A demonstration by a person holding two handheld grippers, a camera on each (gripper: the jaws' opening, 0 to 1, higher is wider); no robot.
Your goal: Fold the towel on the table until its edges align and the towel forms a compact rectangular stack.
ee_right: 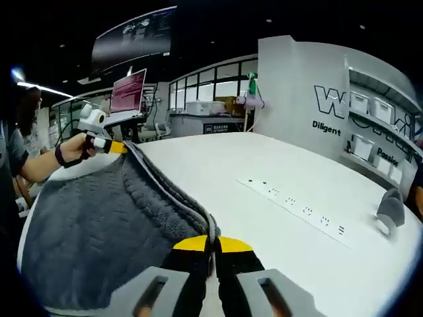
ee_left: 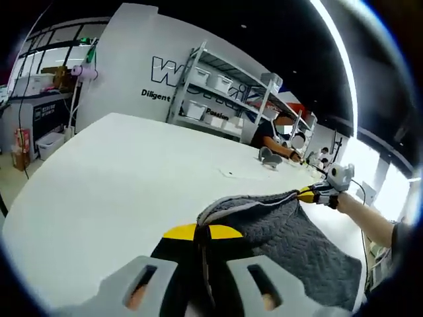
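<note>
The white bench (ee_left: pixel 106 178) carries everything, and the other places are given from it. The gray towel (ee_left: pixel 297 244) lies over its near part, close to the person, with one long edge lifted off the bench and stretched between the two grippers. That edge shows two layers running together, so the towel looks already doubled once; I judge the fold to be mid-way, not yet a compact stack.

Farther across the bench, a white power strip (ee_right: pixel 294 205) lies flat, well apart from the towel, and a small gray object (ee_right: pixel 390 211) sits near the far edge. Shelves with bins (ee_left: pixel 218 92) stand beyond the bench against the wall.

The left gripper (ee_left: pixel 201 254) has its jaws clamped on one corner of the lifted edge; the right gripper (ee_right: pixel 213 259) is clamped on the other corner.

The risk from here is uneven tension: if one hand carries its corner farther than the other, the edges would land skewed. A thick doubled edge may also slip a layer out of the jaws, leaving the lower ply behind and spoiling the alignment.
</note>
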